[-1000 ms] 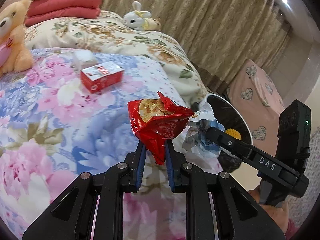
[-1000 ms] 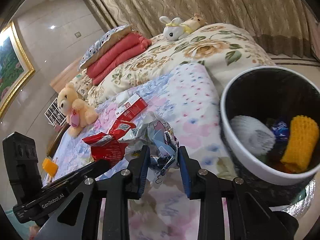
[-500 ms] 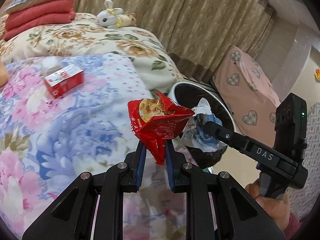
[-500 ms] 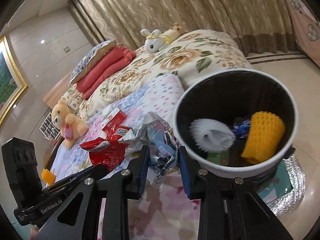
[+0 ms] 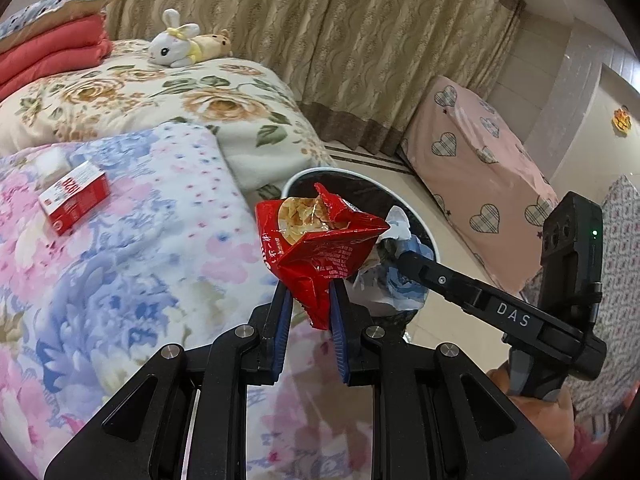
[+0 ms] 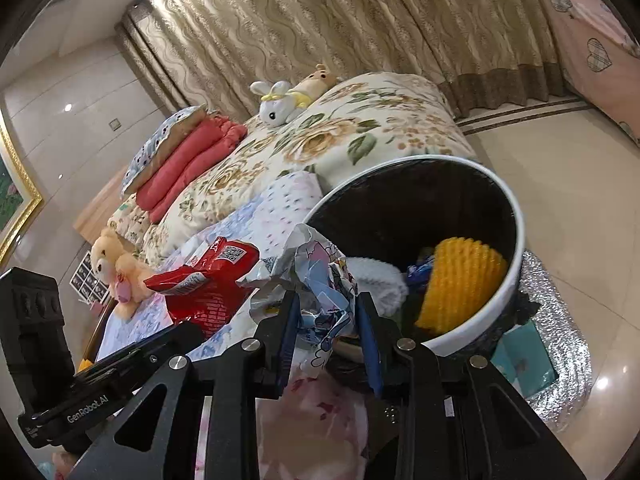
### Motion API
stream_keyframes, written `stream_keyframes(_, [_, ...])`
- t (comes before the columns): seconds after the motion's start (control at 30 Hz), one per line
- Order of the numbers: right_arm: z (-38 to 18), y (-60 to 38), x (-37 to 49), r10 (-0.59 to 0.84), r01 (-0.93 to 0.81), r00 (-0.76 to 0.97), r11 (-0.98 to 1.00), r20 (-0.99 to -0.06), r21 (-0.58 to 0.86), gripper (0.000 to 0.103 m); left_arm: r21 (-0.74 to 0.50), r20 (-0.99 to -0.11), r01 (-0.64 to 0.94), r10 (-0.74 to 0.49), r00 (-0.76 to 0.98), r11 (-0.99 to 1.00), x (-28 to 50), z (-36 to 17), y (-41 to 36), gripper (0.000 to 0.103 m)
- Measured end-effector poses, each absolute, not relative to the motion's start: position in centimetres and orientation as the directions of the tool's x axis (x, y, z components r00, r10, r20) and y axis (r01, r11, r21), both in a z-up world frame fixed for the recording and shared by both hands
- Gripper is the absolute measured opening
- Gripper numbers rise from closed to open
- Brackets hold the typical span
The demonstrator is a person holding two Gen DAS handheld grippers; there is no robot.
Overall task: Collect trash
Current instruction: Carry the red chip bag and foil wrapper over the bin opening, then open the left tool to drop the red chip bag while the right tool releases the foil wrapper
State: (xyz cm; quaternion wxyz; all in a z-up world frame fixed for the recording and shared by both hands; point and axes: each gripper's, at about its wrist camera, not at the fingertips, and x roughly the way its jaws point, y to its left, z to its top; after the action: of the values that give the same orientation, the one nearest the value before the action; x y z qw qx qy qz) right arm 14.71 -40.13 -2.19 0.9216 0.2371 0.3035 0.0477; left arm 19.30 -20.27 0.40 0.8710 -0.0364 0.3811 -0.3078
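Note:
My left gripper (image 5: 310, 296) is shut on a red snack bag (image 5: 316, 246), torn open at the top, held up at the bed's edge. The bag also shows in the right wrist view (image 6: 204, 284). My right gripper (image 6: 326, 308) is shut on a crumpled white-and-blue wrapper (image 6: 322, 280), seen beside the red bag in the left wrist view (image 5: 384, 284). Both pieces hang at the near rim of a white-rimmed black trash bin (image 6: 516, 208) that stands on the floor by the bed. The bin (image 5: 320, 172) holds a yellow ridged piece (image 6: 460, 280), a white piece and a blue wrapper.
A red-and-white box (image 5: 74, 202) lies on the floral bedspread (image 5: 140, 240). A plush rabbit (image 5: 172, 46), folded red blankets (image 5: 52, 56) and a teddy bear (image 6: 116, 268) sit on the bed. A pink heart-patterned cover (image 5: 476, 168) stands beyond the bin; curtains line the back.
Both grippers have carried their trash to the right across the bed toward the bin. The bin has grown larger and nearer in the right wrist view. Neither grip has changed.

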Motion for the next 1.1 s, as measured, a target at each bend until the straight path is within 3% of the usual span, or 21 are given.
stream_keyframes(1.1, [-2.8,-45.5,16.7,0.160,0.160,0.812,0.864,-0.562,0.477,0.032,-0.259,-0.691,0.563,-0.558,0.460,0.785,21.8,-0.5,-26.2,0.018])
